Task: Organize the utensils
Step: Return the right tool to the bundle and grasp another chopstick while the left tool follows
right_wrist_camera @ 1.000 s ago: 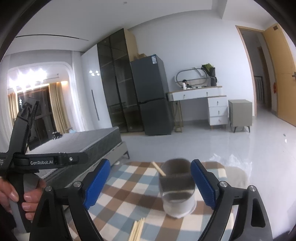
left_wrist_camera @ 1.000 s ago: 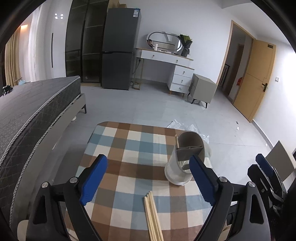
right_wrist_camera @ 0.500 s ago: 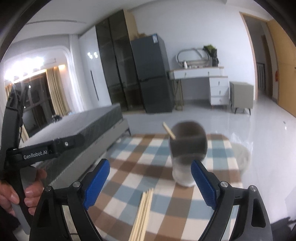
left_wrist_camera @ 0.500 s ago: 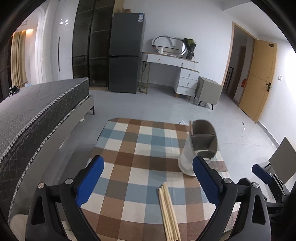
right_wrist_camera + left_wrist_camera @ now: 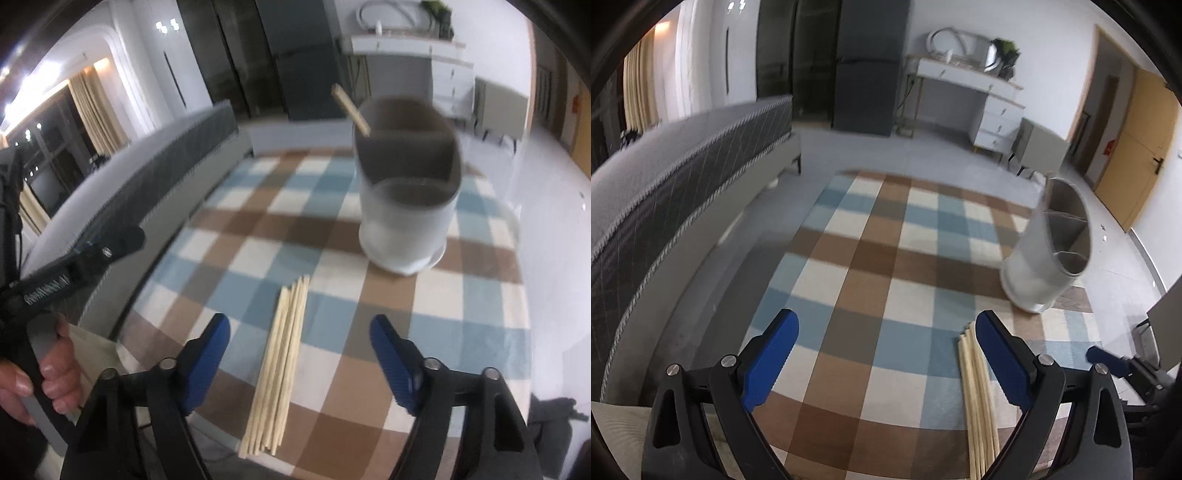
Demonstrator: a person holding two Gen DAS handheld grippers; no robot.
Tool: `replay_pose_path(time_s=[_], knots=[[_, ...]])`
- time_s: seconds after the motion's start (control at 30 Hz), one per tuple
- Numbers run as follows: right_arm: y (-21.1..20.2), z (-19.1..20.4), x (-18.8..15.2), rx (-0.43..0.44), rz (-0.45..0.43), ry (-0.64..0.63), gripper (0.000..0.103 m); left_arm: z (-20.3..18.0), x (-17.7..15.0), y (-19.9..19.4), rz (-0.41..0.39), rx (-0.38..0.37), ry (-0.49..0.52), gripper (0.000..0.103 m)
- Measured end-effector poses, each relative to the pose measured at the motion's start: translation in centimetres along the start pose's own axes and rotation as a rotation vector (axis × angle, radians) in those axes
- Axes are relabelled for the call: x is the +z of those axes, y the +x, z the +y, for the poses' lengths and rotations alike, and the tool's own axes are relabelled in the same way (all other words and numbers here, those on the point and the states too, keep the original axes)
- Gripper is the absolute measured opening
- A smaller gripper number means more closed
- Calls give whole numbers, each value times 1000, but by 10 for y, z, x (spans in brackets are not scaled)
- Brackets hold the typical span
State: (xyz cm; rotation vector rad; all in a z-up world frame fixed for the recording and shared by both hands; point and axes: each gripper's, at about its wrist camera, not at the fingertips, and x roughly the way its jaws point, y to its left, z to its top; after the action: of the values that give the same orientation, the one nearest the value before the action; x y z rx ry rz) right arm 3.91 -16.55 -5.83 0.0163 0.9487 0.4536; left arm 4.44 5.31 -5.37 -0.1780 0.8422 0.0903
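A bundle of pale wooden chopsticks (image 5: pixel 282 363) lies on the checked tablecloth (image 5: pixel 332 266); in the left wrist view the chopsticks (image 5: pixel 977 398) lie at the lower right. A white utensil holder (image 5: pixel 404 206) with grey divided compartments stands beyond them, one chopstick (image 5: pixel 351 110) leaning in its back compartment. The holder also shows in the left wrist view (image 5: pixel 1045 254) at the right. My right gripper (image 5: pixel 299 343) is open, above the near end of the bundle. My left gripper (image 5: pixel 886 347) is open and empty, left of the bundle.
A dark quilted bed (image 5: pixel 665 177) runs along the table's left side. A fridge (image 5: pixel 871 62), a white dressing table (image 5: pixel 971 92) and a wooden door (image 5: pixel 1137 147) stand at the back of the room. The table's near edge (image 5: pixel 332 458) is close below the grippers.
Both grippers have tilted downward and moved closer to the table. The chopstick bundle now lies between the right gripper's fingers. The left gripper has shifted left, so the holder sits further right.
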Motion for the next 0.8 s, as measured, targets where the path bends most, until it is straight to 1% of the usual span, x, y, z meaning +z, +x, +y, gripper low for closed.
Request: replay_pose_path(time_s=[0.03, 0.1, 0.13, 0.17, 0.2, 0.23, 0.3, 0.37, 0.43, 0.47, 0.53, 0.6, 0.7, 0.8], knots=[[7, 0, 1, 0, 23, 0, 64, 4, 1, 4, 15, 1, -17, 94], [28, 0, 8, 9, 83, -1, 59, 13, 3, 12, 54, 11, -53, 94], [38, 1, 12, 8, 115, -6, 55, 17, 3, 15, 70, 13, -69, 94], [47, 2, 16, 6, 142, -15, 49, 22, 4, 19, 87, 16, -88, 94], [61, 6, 20, 6, 180, -41, 37, 25, 4, 21, 98, 20, -102, 94], [69, 8, 23, -2, 203, -64, 34, 30, 4, 25, 112, 26, -124, 94], [89, 15, 29, -20, 257, -117, 34, 35, 3, 29, 132, 34, -145, 94], [105, 16, 33, -31, 297, -142, 33, 40, 3, 34, 156, 35, -164, 94], [118, 16, 36, -40, 337, -153, 27, 42, 4, 36, 172, 32, -177, 94], [123, 15, 36, -45, 351, -154, 26, 43, 4, 36, 178, 30, -180, 94], [129, 14, 38, -50, 368, -152, 21, 44, 4, 37, 186, 33, -181, 94], [134, 12, 37, -47, 385, -145, 21, 46, 4, 38, 196, 34, -189, 94], [138, 8, 33, -15, 414, -107, 15, 47, 4, 40, 216, 22, -202, 94], [135, 3, 32, 0, 390, -82, 12, 47, 4, 42, 230, 22, -201, 94]])
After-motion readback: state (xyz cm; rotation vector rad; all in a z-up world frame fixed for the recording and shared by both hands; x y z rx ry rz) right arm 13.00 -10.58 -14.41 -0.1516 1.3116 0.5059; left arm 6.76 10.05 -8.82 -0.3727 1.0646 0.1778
